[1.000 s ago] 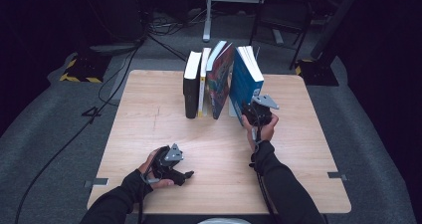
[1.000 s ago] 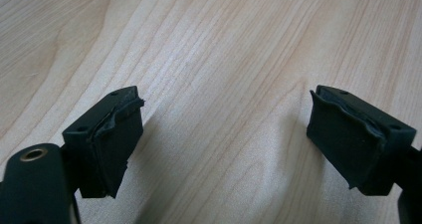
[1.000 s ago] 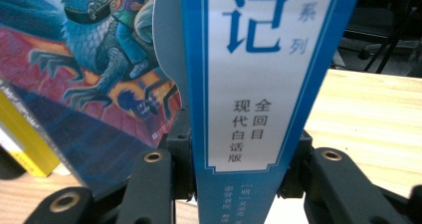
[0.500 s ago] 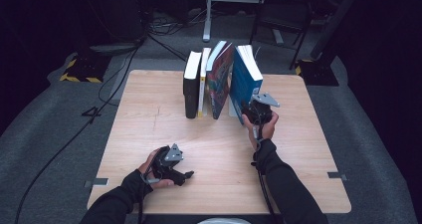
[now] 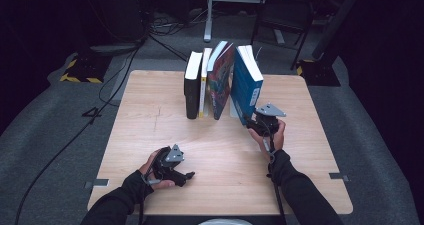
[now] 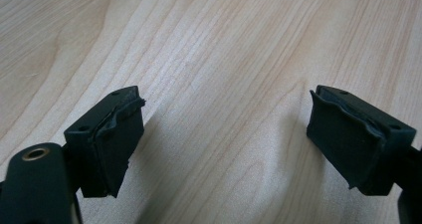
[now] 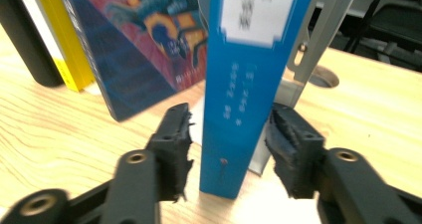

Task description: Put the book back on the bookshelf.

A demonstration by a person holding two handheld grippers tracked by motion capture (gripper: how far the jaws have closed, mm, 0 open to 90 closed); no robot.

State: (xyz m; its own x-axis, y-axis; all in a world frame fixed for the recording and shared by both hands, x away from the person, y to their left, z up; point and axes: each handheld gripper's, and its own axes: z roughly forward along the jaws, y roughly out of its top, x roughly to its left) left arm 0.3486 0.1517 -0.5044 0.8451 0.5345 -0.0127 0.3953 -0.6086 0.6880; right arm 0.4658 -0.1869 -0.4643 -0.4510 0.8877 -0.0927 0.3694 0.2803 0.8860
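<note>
- The blue book (image 5: 246, 85) stands upright near the far edge of the desk (image 5: 150, 120) in the high view, rightmost in a row of four and leaning slightly.
- To its left in that row stand a book with a colourful cover (image 5: 221, 80), a yellow book (image 5: 204, 82) and a black book (image 5: 192, 85); the colourful one tilts so its top points toward the blue one.
- The right claw (image 5: 252, 124) sits at the near bottom corner of the blue book, held in the person's right hand (image 5: 272, 135), with its grey plate on top.
- The left claw (image 5: 187, 176) rests low over the desk near the near edge, well apart from the books, in the left hand (image 5: 155, 167).
- In the left gripper view the left claw (image 6: 219, 139) stands wide, with bare wood grain between its pads (image 6: 117, 139) (nothing gripped).
- In the right gripper view the blue book (image 7: 249, 94) rises spine-first between the jaws of the right claw (image 7: 229, 149), its foot on the desk (image 7: 59, 134).
- The jaws straddle the spine at a middling width; a thin gap shows on each side, so the pads (image 7: 176, 144) are not pressing on it. Those jaws have just been opening a little, with the book between them.
- Behind stand the colourful book (image 7: 144, 45), the yellow one (image 7: 62, 40) and the black one (image 7: 25, 35); a grey metal bookend (image 7: 308, 59) stands just right of the blue book.
</note>
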